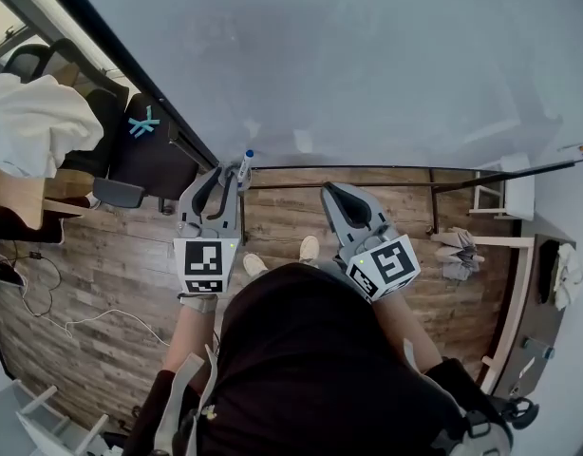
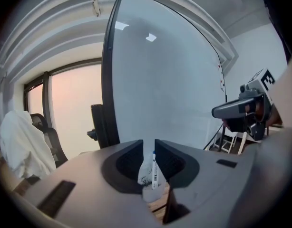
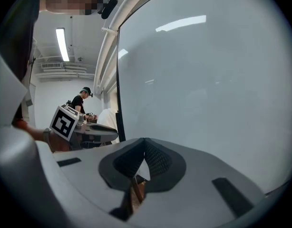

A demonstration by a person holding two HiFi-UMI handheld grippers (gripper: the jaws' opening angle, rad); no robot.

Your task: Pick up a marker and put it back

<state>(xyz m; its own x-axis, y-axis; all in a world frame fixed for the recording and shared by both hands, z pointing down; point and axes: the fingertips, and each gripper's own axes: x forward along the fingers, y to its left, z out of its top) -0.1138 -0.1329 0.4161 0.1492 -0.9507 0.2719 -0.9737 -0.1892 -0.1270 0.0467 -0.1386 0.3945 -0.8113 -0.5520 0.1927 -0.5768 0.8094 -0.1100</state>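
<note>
A white marker (image 1: 245, 165) with a blue cap sticks up out of my left gripper (image 1: 231, 175), which is shut on it right at the left end of the whiteboard's tray rail (image 1: 367, 168). In the left gripper view the marker (image 2: 152, 171) stands upright between the jaws, its printed barrel against the pads, with the whiteboard (image 2: 165, 80) just ahead. My right gripper (image 1: 331, 191) hovers to the right of it, below the rail, shut with nothing in it. Its jaws meet at the tips in the right gripper view (image 3: 144, 141).
The large whiteboard (image 1: 367, 65) fills the space ahead. A black office chair (image 1: 149, 145) and a white cloth (image 1: 35, 122) are at the left. A white stool (image 1: 505, 193) stands at the right. A cable (image 1: 102, 319) lies on the wooden floor. Another person (image 3: 82, 101) stands far off.
</note>
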